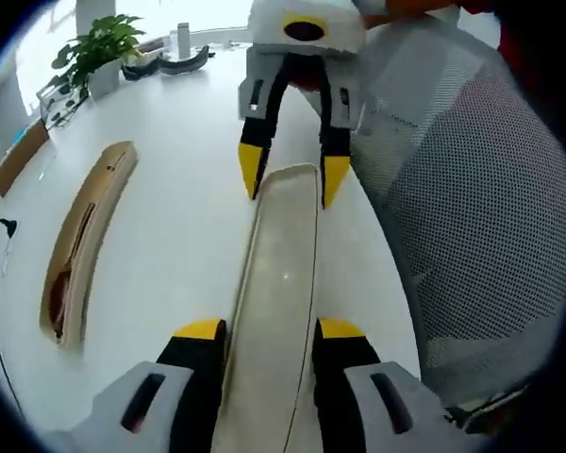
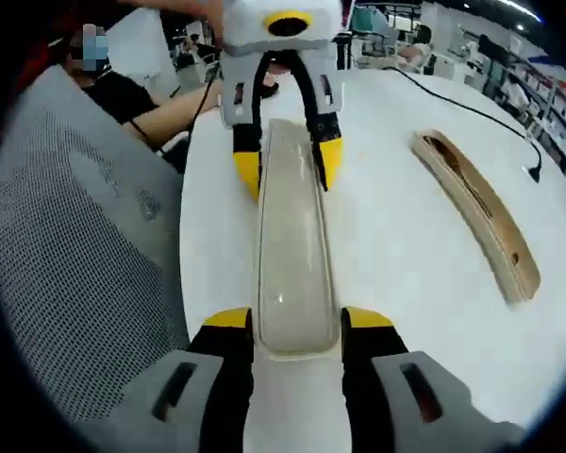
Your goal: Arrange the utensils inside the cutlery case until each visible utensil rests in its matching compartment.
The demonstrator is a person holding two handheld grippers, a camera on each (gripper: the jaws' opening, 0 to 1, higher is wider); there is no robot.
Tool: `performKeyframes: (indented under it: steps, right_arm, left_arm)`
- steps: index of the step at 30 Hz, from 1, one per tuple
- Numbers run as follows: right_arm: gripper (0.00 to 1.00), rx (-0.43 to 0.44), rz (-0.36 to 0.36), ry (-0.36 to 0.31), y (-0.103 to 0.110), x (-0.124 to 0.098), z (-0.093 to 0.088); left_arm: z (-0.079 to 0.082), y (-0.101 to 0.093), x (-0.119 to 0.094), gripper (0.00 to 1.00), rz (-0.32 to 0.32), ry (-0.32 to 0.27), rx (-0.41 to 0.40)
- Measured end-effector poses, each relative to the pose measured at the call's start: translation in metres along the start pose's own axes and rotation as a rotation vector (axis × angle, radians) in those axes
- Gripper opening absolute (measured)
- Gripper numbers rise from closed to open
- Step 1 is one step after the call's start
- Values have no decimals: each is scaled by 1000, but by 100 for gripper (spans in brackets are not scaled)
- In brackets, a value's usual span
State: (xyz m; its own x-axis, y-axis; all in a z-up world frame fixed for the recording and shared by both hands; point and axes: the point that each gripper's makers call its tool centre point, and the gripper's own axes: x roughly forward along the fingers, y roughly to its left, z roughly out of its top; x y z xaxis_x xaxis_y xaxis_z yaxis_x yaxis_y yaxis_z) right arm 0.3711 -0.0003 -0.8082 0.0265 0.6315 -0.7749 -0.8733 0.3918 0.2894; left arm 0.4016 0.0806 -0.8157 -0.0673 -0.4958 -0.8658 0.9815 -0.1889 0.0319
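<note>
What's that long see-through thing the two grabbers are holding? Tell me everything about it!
It is the lid of a cutlery case: long, narrow, cloudy clear plastic with rounded ends. It lies flat over the white table. The right gripper clasps one end, the left gripper the other.

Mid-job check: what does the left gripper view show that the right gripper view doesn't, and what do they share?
Left gripper view alone: a potted plant at the far end of the table.

Right gripper view alone: seated people in the background and a black cable running across the table.

Shared: both grippers, left and right, with fingers either side of the long translucent lid, one at each end; the wooden cutlery case lying apart from it; the grey mesh chair back.
</note>
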Motion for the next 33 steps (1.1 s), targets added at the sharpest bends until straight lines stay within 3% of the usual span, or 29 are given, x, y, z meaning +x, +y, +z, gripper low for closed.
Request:
performKeyframes:
  steps: [1,2,3,4,6,9,11,12,13,17,21,23,25,26,28,29,30,31,32,33]
  right_arm:
    - [35,80,8,-19,-3,-3,2]
    - [34,142,12,-25,-5,-6,2]
    - [30,177,34,-71,-5,-8,7]
    - [24,187,18,-144,-13,-11,15]
    - [25,189,6,-132,-14,-16,9]
    - [21,48,-56,-109,-16,-12,8]
    - [21,-49,-107,6,-19,-7,-8]
    - [19,-98,-130,27,-22,-5,-8]
    - [17,-130,-129,-8,-22,-5,-2]
    - [6,-111,-129,-34,-23,-4,3]
    - [5,-120,-120,-69,-27,-2,9]
    - [6,20,-68,-160,-25,-7,18]
    - [5,104,0,-271,-19,-16,31]
    - [4,139,43,-272,-14,-18,31]
    - [3,137,51,-286,-15,-23,32]
    - [3,220,100,-298,-10,-25,35]
    - [3,246,115,-306,-9,-27,36]
    - [3,387,175,-337,-10,-33,41]
    - [4,418,185,-345,-11,-34,41]
    - [5,520,175,-367,-20,-37,42]
  left_arm:
    - [1,0,0,34,2,-3,9]
    - [0,-2,0,34,1,8,-55]
    - [1,0,1,31,8,2,-56]
    - [1,4,1,29,16,5,-63]
    - [1,8,0,25,20,1,-91]
    - [0,11,0,20,26,5,-93]
    - [0,13,0,17,32,5,-97]
    - [0,13,0,16,29,3,-94]
    - [-1,14,0,14,27,2,-95]
    - [-2,17,-1,8,22,19,-80]
    - [-2,17,-1,8,33,19,-68]
    - [-2,23,-3,12,74,7,-89]
    - [-3,28,-6,25,118,-11,-111]
    - [-2,31,-6,35,139,-25,-96]
    - [0,38,-10,43,205,-37,-40]
    - [-1,35,-10,46,205,-31,-36]
    - [0,35,-10,48,215,-41,-25]
    - [1,32,-10,51,205,-47,-32]
    - [2,32,-9,52,204,-53,-33]
    - [2,30,-9,51,203,-55,-28]
